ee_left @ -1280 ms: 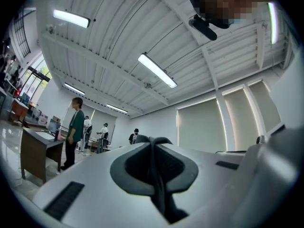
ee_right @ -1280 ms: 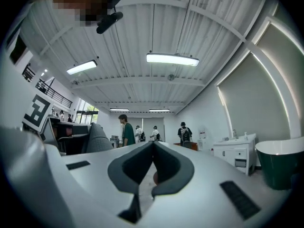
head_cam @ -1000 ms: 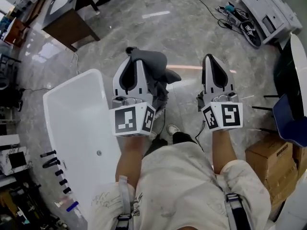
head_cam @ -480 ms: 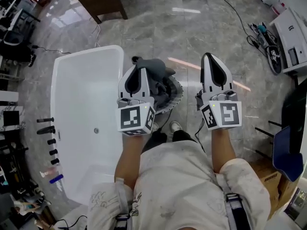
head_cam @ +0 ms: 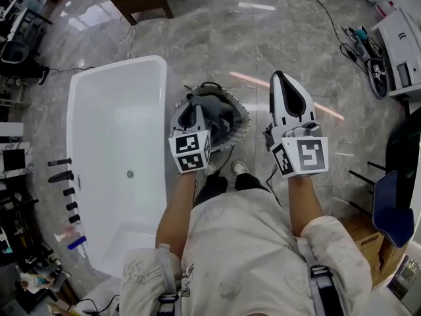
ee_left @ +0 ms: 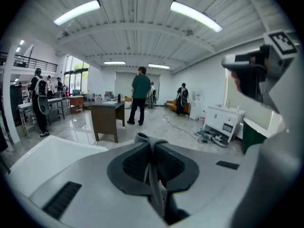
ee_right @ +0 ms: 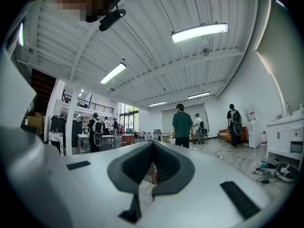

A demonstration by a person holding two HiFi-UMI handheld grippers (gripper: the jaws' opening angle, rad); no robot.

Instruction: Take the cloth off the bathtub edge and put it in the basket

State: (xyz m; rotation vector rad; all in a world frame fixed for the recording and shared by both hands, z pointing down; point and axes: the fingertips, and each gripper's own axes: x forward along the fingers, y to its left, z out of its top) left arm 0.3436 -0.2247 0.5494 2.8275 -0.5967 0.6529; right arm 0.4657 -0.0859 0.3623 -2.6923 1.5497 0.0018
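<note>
The left gripper [head_cam: 193, 107] was closed on the grey cloth [head_cam: 216, 114], which was bunched within the basket [head_cam: 245, 122]; its long axis could not be determined. The right gripper [head_cam: 279, 79] was closed, empty.

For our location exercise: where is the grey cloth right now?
In the head view, left of centre, the grey cloth hangs pinched in the jaws of the left gripper over the basket, right of the white bathtub.
</note>
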